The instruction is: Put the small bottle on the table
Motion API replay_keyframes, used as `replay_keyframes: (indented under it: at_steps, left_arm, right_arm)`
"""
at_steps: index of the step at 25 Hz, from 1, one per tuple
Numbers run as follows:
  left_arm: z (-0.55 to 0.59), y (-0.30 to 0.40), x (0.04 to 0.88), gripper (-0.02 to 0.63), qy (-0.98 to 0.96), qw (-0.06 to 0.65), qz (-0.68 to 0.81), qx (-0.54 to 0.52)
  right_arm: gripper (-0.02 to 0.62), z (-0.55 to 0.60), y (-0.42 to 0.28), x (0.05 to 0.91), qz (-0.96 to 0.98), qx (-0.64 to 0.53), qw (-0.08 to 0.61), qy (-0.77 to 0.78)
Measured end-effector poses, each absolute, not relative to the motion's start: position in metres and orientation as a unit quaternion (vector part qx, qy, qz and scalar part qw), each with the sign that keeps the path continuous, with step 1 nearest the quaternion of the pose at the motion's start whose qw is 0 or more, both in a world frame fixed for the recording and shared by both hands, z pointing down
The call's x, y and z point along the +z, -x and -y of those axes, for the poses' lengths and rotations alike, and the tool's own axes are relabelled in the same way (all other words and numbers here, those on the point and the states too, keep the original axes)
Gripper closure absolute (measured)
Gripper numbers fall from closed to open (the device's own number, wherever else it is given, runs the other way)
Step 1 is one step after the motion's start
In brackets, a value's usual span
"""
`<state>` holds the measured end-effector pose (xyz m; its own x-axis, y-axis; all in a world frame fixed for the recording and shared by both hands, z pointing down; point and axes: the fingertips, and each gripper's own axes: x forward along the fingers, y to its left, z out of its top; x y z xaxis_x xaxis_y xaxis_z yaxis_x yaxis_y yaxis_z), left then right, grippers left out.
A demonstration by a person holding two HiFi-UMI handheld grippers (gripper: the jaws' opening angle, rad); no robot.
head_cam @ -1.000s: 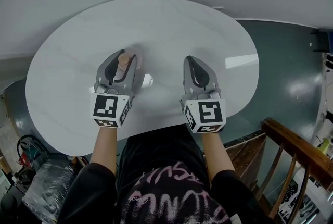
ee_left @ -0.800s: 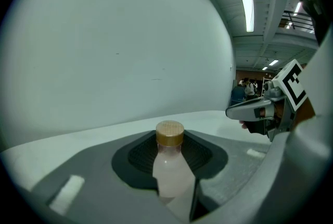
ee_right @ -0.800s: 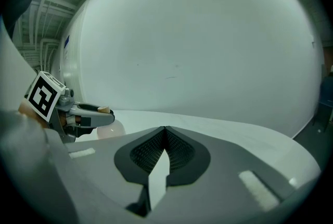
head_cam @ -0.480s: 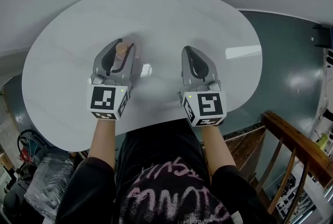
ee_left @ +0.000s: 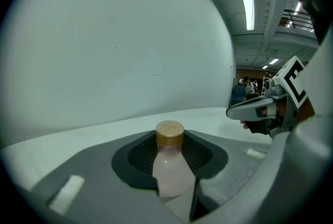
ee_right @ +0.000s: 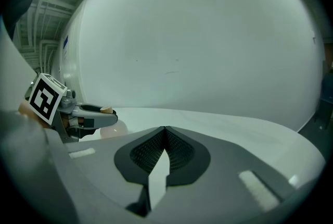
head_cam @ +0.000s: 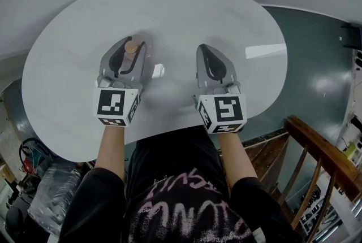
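A small bottle with a tan cap and pale pink body stands upright between the jaws of my left gripper, which is shut on it over the left-middle of the white oval table. In the left gripper view the bottle sits against the dark pads of the left gripper. Whether its base touches the table is hidden. My right gripper hovers to the right, shut and empty. In the right gripper view the right gripper has its jaws pressed together, with the bottle off to the left.
The table's near edge runs just beneath both marker cubes. Dark floor lies to the right, a wooden railing at the lower right, and bags and clutter at the lower left.
Both grippers keep nearly the same places over the table while the head view shifts slightly. The left gripper stays shut on the bottle.
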<state>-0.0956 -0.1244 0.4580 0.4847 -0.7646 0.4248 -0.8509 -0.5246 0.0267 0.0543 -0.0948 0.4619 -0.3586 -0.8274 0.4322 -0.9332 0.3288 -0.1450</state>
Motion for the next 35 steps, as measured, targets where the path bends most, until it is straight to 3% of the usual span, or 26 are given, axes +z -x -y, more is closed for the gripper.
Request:
replay_keyframes:
  at_steps: [35]
  left_arm:
    - [0.1237,0.0947,0.4608,0.463,-0.858,0.094,0.469,0.185]
  right_arm:
    - [0.586,0.0863,-0.0459,0.4661,0.802,0.19,0.147,-0.547]
